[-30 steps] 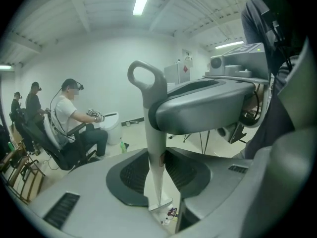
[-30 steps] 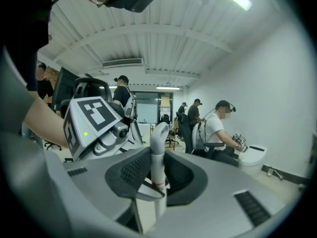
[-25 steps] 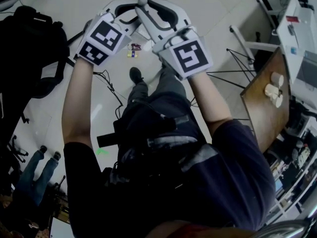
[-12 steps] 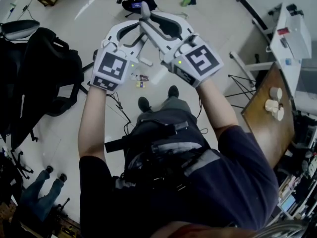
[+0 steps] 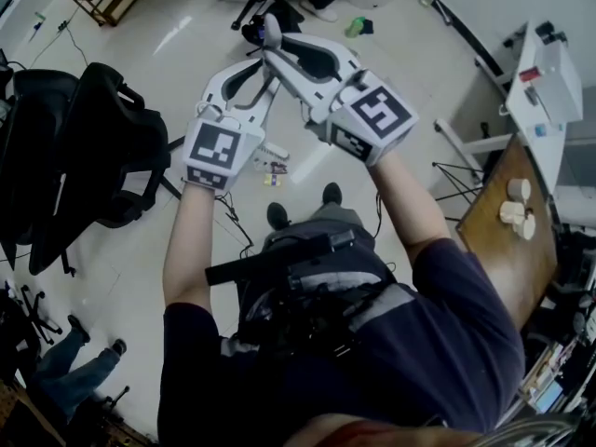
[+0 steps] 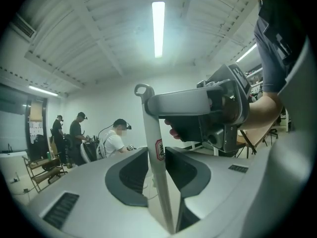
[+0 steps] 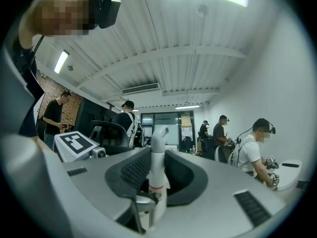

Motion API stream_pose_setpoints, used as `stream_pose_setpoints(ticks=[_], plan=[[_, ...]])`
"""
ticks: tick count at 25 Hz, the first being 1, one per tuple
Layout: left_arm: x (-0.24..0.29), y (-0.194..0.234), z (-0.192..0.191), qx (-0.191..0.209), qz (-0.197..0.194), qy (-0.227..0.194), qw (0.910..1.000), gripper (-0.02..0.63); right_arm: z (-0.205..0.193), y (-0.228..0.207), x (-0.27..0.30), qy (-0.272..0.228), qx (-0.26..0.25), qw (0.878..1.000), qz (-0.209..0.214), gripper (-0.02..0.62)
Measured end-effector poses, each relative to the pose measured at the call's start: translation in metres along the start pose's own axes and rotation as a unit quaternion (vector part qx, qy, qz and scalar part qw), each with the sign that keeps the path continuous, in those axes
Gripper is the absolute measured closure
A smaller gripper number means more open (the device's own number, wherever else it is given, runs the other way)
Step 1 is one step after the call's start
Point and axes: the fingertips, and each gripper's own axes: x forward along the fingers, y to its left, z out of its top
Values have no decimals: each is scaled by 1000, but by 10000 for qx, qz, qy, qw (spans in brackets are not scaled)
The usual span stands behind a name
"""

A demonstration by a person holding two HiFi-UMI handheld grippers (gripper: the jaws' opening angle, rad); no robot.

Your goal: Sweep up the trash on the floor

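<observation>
While your left gripper (image 6: pixel 157 155), jaws just closing, and right gripper (image 7: pixel 157 155) both clamp the white handle (image 6: pixel 151 128), you look to be readying the sweep. On the floor (image 5: pixel 121 250), the trash (image 5: pixel 274 169) lies at 6 o'clock below them. Next, probably, bring the handle down behind it.

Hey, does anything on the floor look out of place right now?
Yes. A few small colourful scraps of litter lie loose on the pale floor, just ahead of the person's shoes. A green item also lies on the floor farther off, near a chair base; what it is can't be told.
</observation>
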Motion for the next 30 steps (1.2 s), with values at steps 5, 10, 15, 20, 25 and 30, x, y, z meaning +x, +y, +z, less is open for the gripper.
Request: stream_pose_setpoints(ticks=[5, 10, 15, 20, 25, 30], plan=[[-5, -3, 14, -17, 33, -124, 9999, 499, 14, 3, -3, -120, -97, 9998, -121, 488], [-7, -12, 25, -117, 8, -294, 9995, 500, 24, 7, -12, -177, -219, 9991, -310, 489], [1, -26, 25, -249, -201, -372, 9988, 502, 22, 2, -28, -78, -343, 9975, -607, 489], [22, -49, 32, -329, -510, -458, 9971, 502, 20, -25, -59, -21, -300, 9934, -1110, 489], [53, -86, 47, -115, -840, -399, 9956, 502, 25, -47, -96, -84, -270, 9901, -1378, 489], [86, -124, 62, 94, -1039, -308, 9941, 502, 32, -74, -141, -277, -148, 9879, -1516, 489]])
